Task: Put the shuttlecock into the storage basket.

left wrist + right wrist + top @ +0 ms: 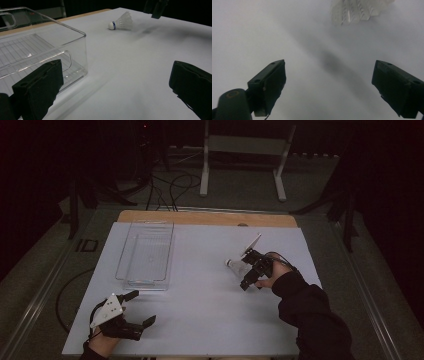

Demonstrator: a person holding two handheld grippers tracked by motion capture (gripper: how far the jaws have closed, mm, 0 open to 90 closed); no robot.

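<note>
A white shuttlecock [233, 264] with a blue band on its cork lies on its side on the white sheet, right of centre. My right gripper [246, 269] hovers just beside it, open and holding nothing. In the right gripper view the feather skirt [357, 8] sits at the top edge, ahead of the open jaws [329, 85]. My left gripper [141, 308] rests near the front left of the sheet, open and empty. The left gripper view looks between its wide jaws [117, 87] at the shuttlecock [121, 22] far off.
A clear plastic bin [131, 251] stands empty on the left half of the sheet, close ahead of my left gripper; its near corner [83, 53] shows in the left gripper view. A white sheet [200, 310] covers the table. A white stand [205, 165] and cables lie beyond.
</note>
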